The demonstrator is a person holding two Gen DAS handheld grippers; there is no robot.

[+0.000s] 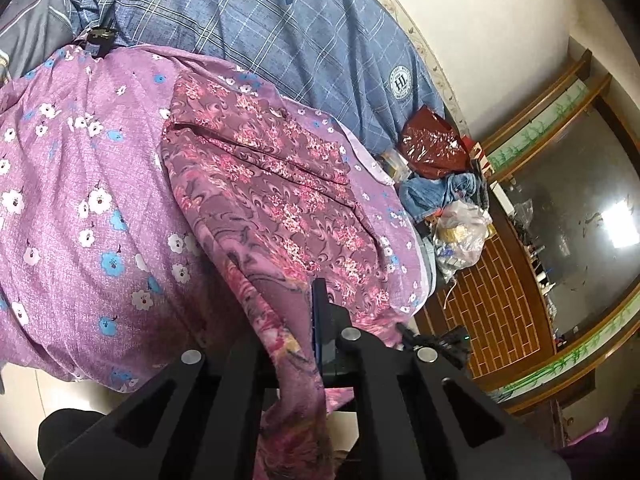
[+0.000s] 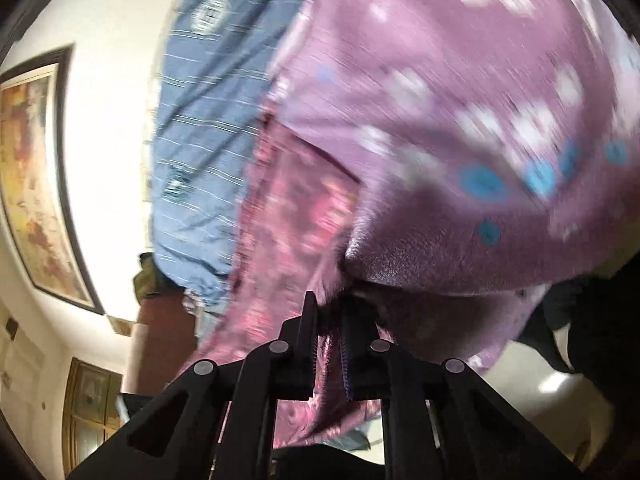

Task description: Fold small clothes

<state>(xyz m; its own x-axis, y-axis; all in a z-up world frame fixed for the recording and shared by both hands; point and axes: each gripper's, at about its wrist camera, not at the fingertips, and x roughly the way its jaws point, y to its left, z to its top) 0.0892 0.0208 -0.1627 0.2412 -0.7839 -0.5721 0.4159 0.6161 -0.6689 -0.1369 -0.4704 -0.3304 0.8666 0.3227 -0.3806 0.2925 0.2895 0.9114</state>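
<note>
A maroon garment with a pink flower print [image 1: 272,184] lies spread on a purple flowered bedspread [image 1: 80,184]. Its near edge hangs over the bed's side. My left gripper [image 1: 308,320] is shut on that hanging edge; the cloth runs down between the jaws. In the blurred right wrist view the same garment [image 2: 296,216] comes down from the bed, and my right gripper [image 2: 328,320] is shut on its edge. The purple bedspread [image 2: 460,100] bulges to its right.
A blue checked quilt [image 1: 280,40] covers the far part of the bed. A red bag [image 1: 434,148], blue jeans [image 1: 440,192] and a plastic bag [image 1: 460,232] sit by a wooden cabinet [image 1: 500,300]. A framed picture [image 2: 40,184] hangs on the wall.
</note>
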